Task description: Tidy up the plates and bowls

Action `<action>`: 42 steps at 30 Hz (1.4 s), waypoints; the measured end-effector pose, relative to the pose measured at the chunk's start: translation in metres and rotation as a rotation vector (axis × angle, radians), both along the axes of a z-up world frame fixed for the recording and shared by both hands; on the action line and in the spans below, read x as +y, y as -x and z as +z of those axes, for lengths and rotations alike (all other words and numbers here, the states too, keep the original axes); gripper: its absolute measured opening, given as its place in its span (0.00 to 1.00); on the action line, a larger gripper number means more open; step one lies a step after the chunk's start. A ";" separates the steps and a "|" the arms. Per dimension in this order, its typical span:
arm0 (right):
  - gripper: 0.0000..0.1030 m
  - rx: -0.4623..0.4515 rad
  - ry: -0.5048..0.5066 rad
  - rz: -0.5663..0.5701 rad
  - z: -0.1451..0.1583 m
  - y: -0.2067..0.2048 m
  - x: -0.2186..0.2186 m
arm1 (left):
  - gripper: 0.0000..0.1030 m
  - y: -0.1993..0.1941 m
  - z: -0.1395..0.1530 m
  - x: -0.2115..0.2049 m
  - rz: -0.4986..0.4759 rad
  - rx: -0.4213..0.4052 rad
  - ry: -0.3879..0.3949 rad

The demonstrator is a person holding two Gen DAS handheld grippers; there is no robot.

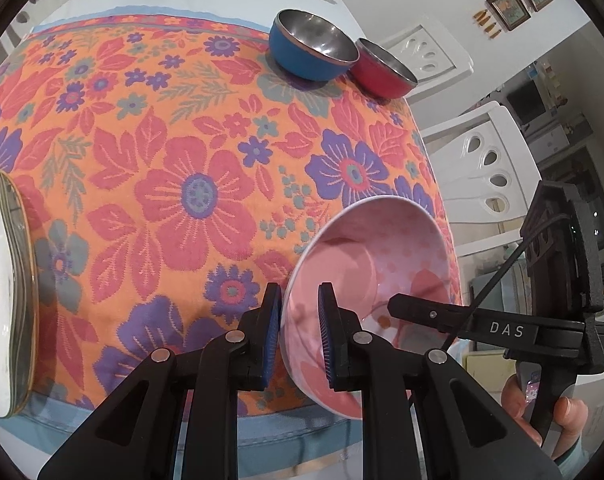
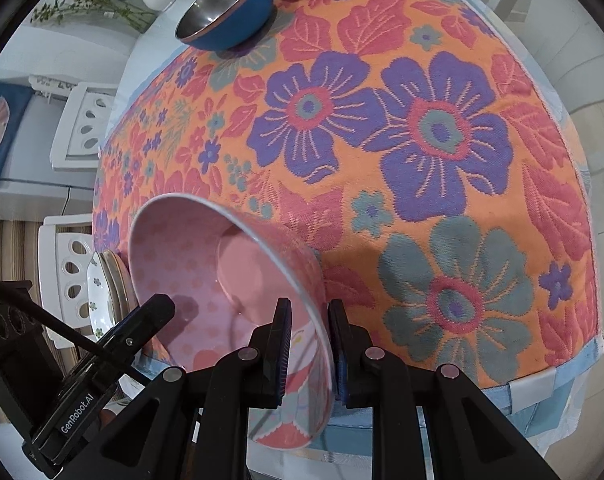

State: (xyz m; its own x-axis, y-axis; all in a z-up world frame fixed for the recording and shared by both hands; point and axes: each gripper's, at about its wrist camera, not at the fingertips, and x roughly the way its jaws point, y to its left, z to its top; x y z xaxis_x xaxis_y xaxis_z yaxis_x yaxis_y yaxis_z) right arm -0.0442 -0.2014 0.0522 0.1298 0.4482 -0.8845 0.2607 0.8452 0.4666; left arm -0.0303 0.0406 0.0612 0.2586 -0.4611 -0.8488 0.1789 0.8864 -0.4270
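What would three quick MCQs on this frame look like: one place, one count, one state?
1. Where does the blue bowl sit?
A. on the floral cloth's far edge, beside the red bowl
B. inside the pink bowl
C. on the plate stack

2. How many bowls show in the left wrist view?
A. two
B. three
C. five

3. How is the pink bowl held?
A. the left gripper alone
B. both grippers shut on its rim
C. lying free on the cloth

Key: 1 A, it stands next to the red one at the far edge. 2 B, blue, red, pink. 3 B, the right gripper pinches the opposite rim.
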 end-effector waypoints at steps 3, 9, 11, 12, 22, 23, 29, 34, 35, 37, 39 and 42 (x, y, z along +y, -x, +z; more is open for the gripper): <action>0.18 -0.011 -0.004 -0.025 0.004 0.001 -0.005 | 0.14 0.000 0.003 0.001 0.002 -0.011 -0.002; 0.18 -0.079 -0.083 -0.158 0.022 0.006 -0.034 | 0.17 0.000 0.018 0.010 0.018 -0.055 0.006; 0.18 -0.119 -0.089 -0.175 0.035 0.007 -0.041 | 0.17 0.000 0.027 0.014 0.024 -0.078 0.014; 0.18 -0.141 -0.102 -0.185 0.042 0.008 -0.043 | 0.17 -0.001 0.032 0.016 0.026 -0.088 0.018; 0.27 -0.436 -0.020 -0.154 0.125 0.015 -0.034 | 0.17 -0.003 0.097 0.023 0.034 -0.248 0.049; 0.27 -0.456 -0.002 -0.141 0.129 0.017 -0.032 | 0.19 -0.002 0.103 0.022 0.037 -0.263 0.041; 0.30 -0.570 0.077 -0.053 0.154 0.018 -0.014 | 0.30 -0.005 0.124 0.024 0.060 -0.311 0.046; 0.58 -0.620 0.054 -0.058 0.161 0.014 -0.013 | 0.60 -0.016 0.126 0.028 0.099 -0.302 0.058; 0.58 -0.614 0.044 -0.067 0.161 0.010 -0.015 | 0.64 -0.019 0.126 0.030 0.114 -0.306 0.074; 0.58 -0.607 0.049 -0.090 0.160 0.005 -0.019 | 0.64 -0.025 0.126 0.034 0.121 -0.298 0.088; 0.58 -0.611 0.052 -0.115 0.161 -0.002 -0.025 | 0.64 -0.034 0.127 0.036 0.126 -0.295 0.084; 0.58 -0.617 0.058 -0.122 0.164 -0.014 -0.029 | 0.64 -0.048 0.132 0.037 0.132 -0.307 0.085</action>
State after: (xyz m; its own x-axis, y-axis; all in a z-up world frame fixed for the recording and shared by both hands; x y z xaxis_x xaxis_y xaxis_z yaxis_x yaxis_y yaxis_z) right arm -0.0298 -0.2302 0.2165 0.6710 0.3515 -0.6528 0.0542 0.8549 0.5159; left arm 0.0178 0.0772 0.1933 0.5580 -0.4725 -0.6822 0.1966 0.8739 -0.4445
